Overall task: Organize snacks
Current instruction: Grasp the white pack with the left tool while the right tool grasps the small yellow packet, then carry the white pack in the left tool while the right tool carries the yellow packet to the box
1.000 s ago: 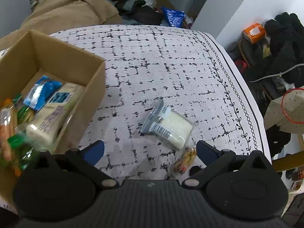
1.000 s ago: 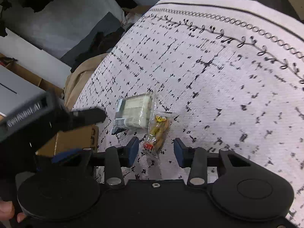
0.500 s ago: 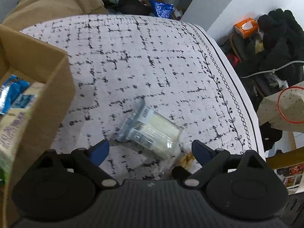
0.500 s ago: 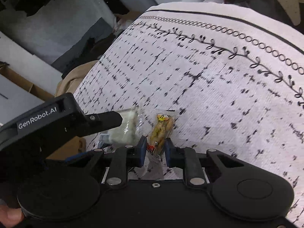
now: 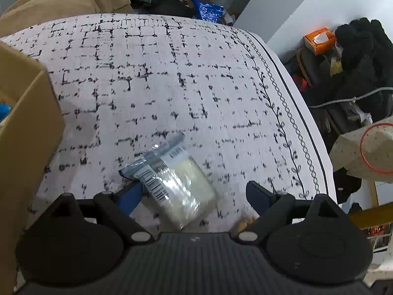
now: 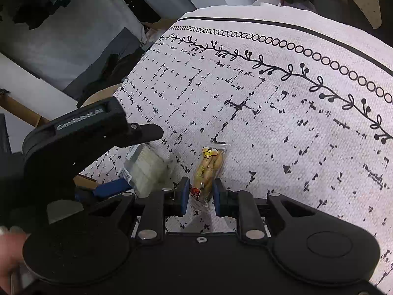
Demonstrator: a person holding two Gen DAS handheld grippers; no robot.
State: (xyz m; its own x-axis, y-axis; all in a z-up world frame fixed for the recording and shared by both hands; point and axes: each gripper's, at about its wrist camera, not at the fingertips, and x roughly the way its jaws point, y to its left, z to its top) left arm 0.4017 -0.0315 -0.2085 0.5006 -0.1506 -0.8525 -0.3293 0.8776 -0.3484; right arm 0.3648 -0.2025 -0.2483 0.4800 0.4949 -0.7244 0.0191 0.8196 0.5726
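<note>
Only the right wrist view shows the right gripper (image 6: 200,195) clamped on the yellow peanut packet (image 6: 208,167), low centre. In the left view, the left gripper (image 5: 194,195) is closing around the clear white-filled pack (image 5: 179,186) lying on the patterned cloth (image 5: 172,78), cardboard box (image 5: 27,127) at left.

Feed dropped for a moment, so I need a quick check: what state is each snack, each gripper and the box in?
Left gripper: jaws closing, not yet gripping the white packet.
White packet: lying on the tablecloth.
Right gripper: shut on the yellow packet.
Yellow packet: pinched at its near end.
Cardboard box: open-topped.
</note>
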